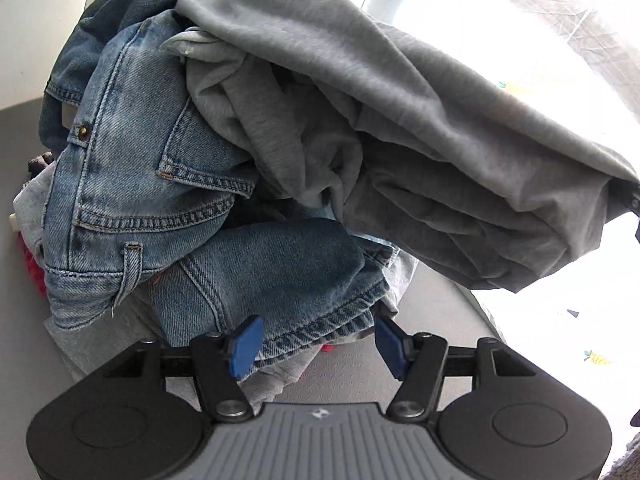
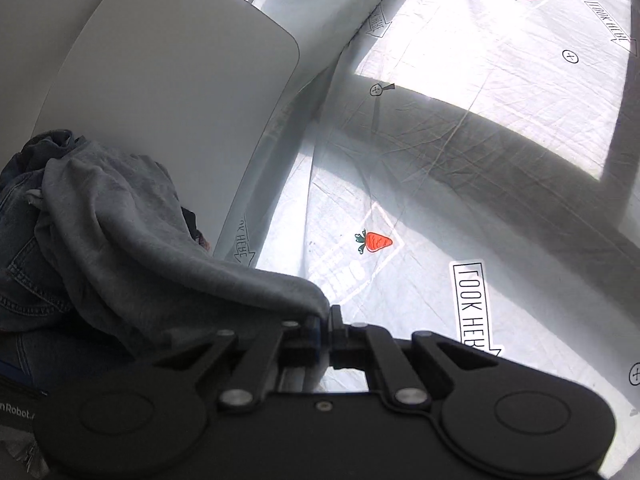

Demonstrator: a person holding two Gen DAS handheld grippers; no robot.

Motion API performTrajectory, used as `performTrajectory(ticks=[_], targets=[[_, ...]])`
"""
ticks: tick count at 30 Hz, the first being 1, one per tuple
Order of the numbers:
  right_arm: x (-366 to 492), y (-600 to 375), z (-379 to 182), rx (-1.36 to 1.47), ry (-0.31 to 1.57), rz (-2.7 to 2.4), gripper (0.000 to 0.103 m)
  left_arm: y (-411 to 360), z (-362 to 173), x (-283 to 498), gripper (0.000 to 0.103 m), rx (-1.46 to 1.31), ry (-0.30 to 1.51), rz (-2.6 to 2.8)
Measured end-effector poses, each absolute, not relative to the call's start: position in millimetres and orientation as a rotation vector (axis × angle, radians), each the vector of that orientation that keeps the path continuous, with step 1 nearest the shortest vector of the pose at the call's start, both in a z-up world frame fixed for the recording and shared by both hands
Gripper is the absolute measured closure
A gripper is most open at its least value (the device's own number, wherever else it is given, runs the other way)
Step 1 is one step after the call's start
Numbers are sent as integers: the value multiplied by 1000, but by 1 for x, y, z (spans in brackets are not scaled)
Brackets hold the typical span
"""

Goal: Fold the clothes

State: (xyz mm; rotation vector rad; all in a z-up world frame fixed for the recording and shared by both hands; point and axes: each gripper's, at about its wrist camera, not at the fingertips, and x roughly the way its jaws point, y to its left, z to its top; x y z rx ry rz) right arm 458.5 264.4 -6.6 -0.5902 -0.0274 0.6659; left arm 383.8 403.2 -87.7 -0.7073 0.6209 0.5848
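Observation:
A pile of clothes lies in front of my left gripper [image 1: 318,342]: crumpled blue jeans [image 1: 132,184] with a grey garment [image 1: 360,92] draped over them. My left gripper is open, its blue pads on either side of a jeans hem, empty. My right gripper [image 2: 325,322] is shut on an edge of the grey garment [image 2: 132,240] and pulls it out to the right of the pile; the jeans [image 2: 24,272] show below it at the left edge.
A white sheet [image 2: 480,140] printed with carrots and "LOOK HERE" labels spreads to the right. A pale grey panel [image 2: 172,92] stands behind the pile. The pile rests on a grey surface [image 1: 352,368]. Red fabric [image 1: 34,272] peeks out at the left.

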Motion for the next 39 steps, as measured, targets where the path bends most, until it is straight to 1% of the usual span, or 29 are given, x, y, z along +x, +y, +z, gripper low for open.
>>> performTrajectory(ticks=[4,7,11,14,15,17,19,20,21,22,25,27,29,30,34,36,39], targets=[[414,195,42,-549,-201,533,100,352,-59,358,41,-648,586,555],[385,129,79,-481,-280,433,100,307,-40,343,40,-602,568,517],[355,26,111,-406,-294,283,100,229,-23,325,40,-531,548,426],[346,-66,115,-365,-203,138,100,165,-25,311,39,-476,567,357],[346,-100,111,-347,-150,89,100,146,-27,307,39,-462,579,332],[347,-164,80,-356,41,-2,98,104,-33,292,39,-428,628,260],[345,-225,40,-387,264,-95,89,71,-49,279,39,-413,697,211],[345,-252,11,-416,420,-151,81,57,-58,275,39,-417,741,195],[340,-277,-18,-424,579,-196,78,44,-66,271,39,-420,784,178],[329,-301,-45,-398,707,-224,78,32,-75,267,39,-407,825,157],[275,-348,-100,-304,907,-287,77,2,-91,264,39,-342,915,110],[249,-354,-115,-295,963,-278,73,-16,-101,266,39,-282,967,82],[235,-353,-123,-284,982,-252,67,-25,-104,279,39,-281,998,62],[232,-350,-125,-283,975,-227,67,-28,-104,286,39,-294,1008,55],[254,-322,-108,-391,843,-152,60,-36,-100,312,39,-305,1019,31],[270,-308,-99,-423,781,-118,53,-38,-98,324,39,-275,1021,35],[300,-288,-89,-400,744,-59,50,-36,-97,340,39,-248,1025,47]])
